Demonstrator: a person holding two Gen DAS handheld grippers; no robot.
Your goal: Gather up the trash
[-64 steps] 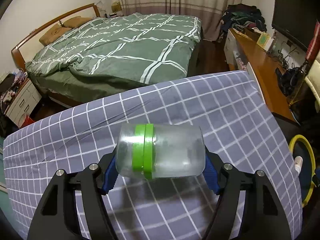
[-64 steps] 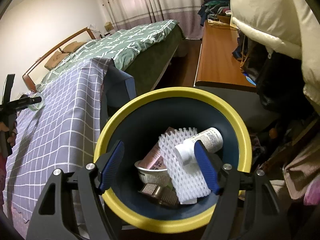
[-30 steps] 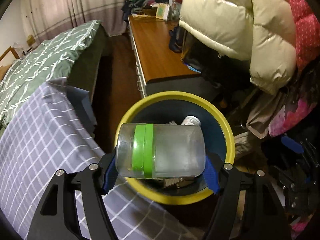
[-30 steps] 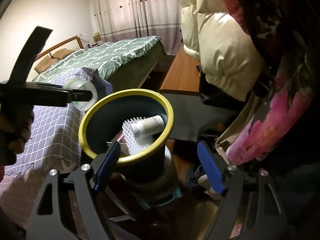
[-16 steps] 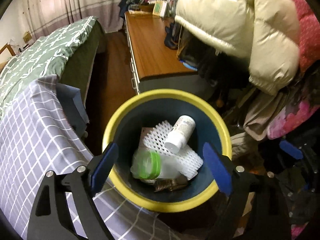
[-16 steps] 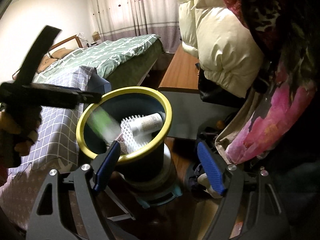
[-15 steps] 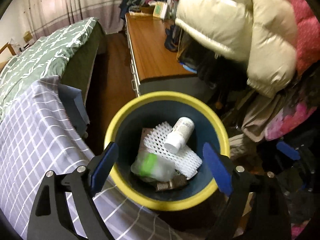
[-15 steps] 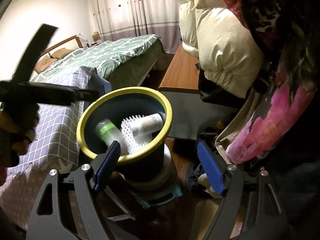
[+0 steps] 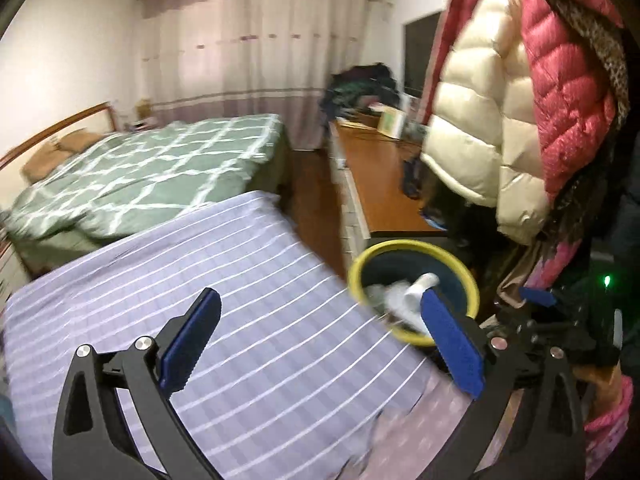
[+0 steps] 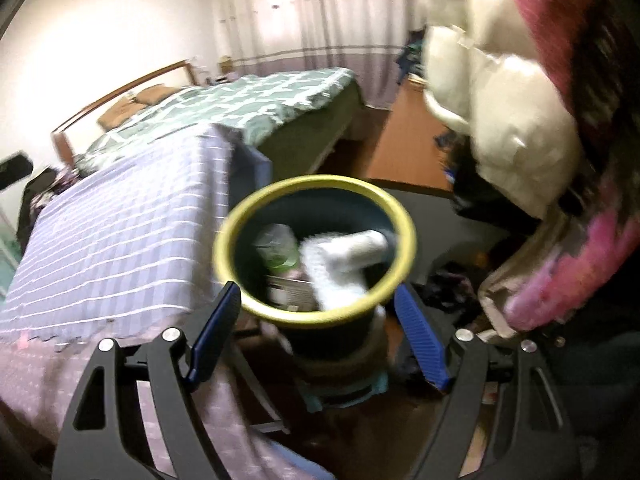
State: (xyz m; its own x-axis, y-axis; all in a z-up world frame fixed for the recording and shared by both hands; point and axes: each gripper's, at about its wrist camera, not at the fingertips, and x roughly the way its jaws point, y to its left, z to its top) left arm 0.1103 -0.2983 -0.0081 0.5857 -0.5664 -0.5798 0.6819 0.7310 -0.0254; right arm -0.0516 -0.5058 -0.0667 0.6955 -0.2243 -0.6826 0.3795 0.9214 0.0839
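Progress of trash collection, seen from both wrists. The left gripper [image 9: 320,344] has just been opening and now stands spread to its widest, with nothing between its blue pads; below and ahead of it lies only the checked purple cloth [image 9: 224,288], on which no trash can be made out, though the picture is blurred. The bin [image 9: 412,246], yellow-rimmed and dark inside, sits ahead and to the right of this tool, partly behind its right pad. The right gripper [image 10: 316,340] is also spread and empty, and the bin [image 10: 316,318] stands just ahead between its fingers. Inside the bin, the clear jar [image 10: 278,248] with its green band lies on the left, beside the white foam net [image 10: 332,276] and a white bottle [image 10: 360,250]. Judged from this, the jar's disposal is complete. What remains is unclear: the visible part of the cloth appears bare, so any further trash lies outside both views.
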